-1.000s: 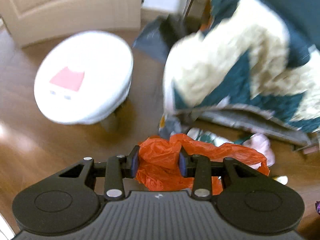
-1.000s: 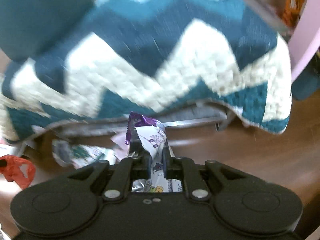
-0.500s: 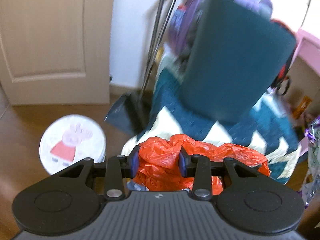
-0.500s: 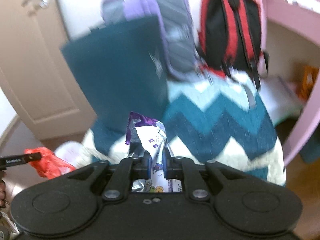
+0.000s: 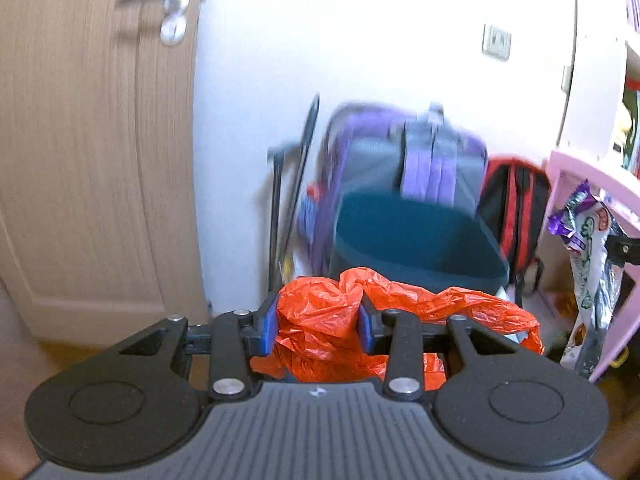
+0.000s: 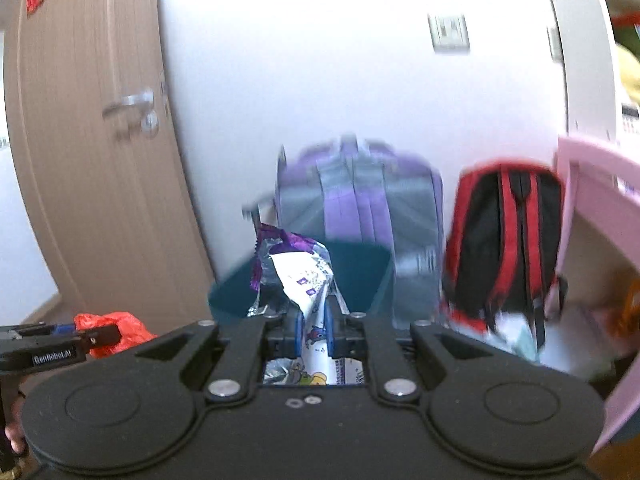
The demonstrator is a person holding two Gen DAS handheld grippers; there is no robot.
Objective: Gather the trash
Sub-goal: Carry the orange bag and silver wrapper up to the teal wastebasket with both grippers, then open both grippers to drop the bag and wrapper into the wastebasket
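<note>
Door: tall light-wood door (image 5: 92, 152) with a silver lever handle (image 5: 168, 12), at the left of both views.
Wall: white wall (image 5: 360, 40) carrying a pale switch plate (image 6: 449, 31).
Backpacks: blurred purple-and-grey backpack (image 6: 360, 200) leaning at the wall, with a red-and-black backpack (image 6: 508, 240) just to its right.
Teal shape: dark teal, blurred object (image 5: 416, 240) in front of the purple backpack; what it is cannot be told.
Pink furniture: pale pink frame (image 5: 592, 176) at the right edge.
Left gripper (image 5: 318, 322): clamped on a crumpled orange plastic bag (image 5: 360, 320) that bulges between its blue pads and trails right.
Right gripper (image 6: 312, 324): pinched tight on a white-and-purple printed snack wrapper (image 6: 298, 276) standing up from the jaws.
</note>
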